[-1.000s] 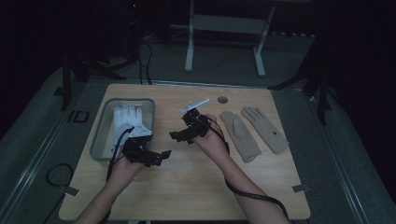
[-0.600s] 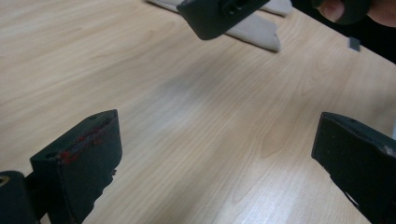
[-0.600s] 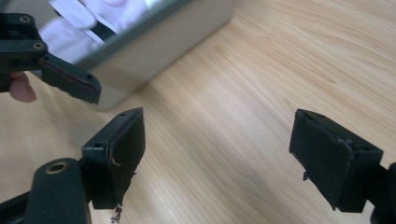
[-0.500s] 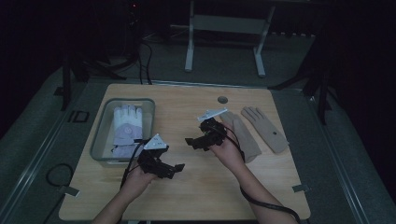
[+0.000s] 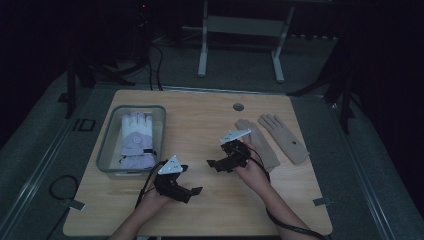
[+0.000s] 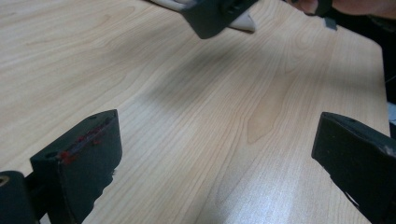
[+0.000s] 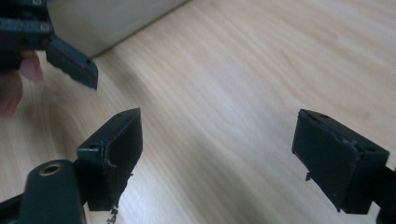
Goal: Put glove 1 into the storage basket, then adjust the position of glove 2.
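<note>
A white and lavender glove [image 5: 136, 137] lies in a clear tray [image 5: 106, 145] at the table's left. Two tan gloves lie flat at the right, one [image 5: 259, 144] just beyond my right hand, the other [image 5: 285, 138] farther right. My left gripper [image 5: 196, 190] is near the front edge, pointing right, open and holding nothing. My right gripper [image 5: 212, 164] points left, open and empty, beside the nearer tan glove. In the left gripper view the left gripper [image 6: 219, 144] stands wide apart over bare wood. The right gripper [image 7: 219, 140] does the same in its own view.
The wooden table [image 5: 200, 125] has a small round hole [image 5: 238, 106] at the back. The tray wall [image 7: 116, 18] and the left gripper's jaw tip [image 7: 70, 60] appear far off in the right gripper view. A metal stand [image 5: 240, 25] sits on the floor behind.
Both grippers have drawn away from the tray, moving right and toward the near edge. The right one now sits by the tan gloves. Both stay open and empty.
</note>
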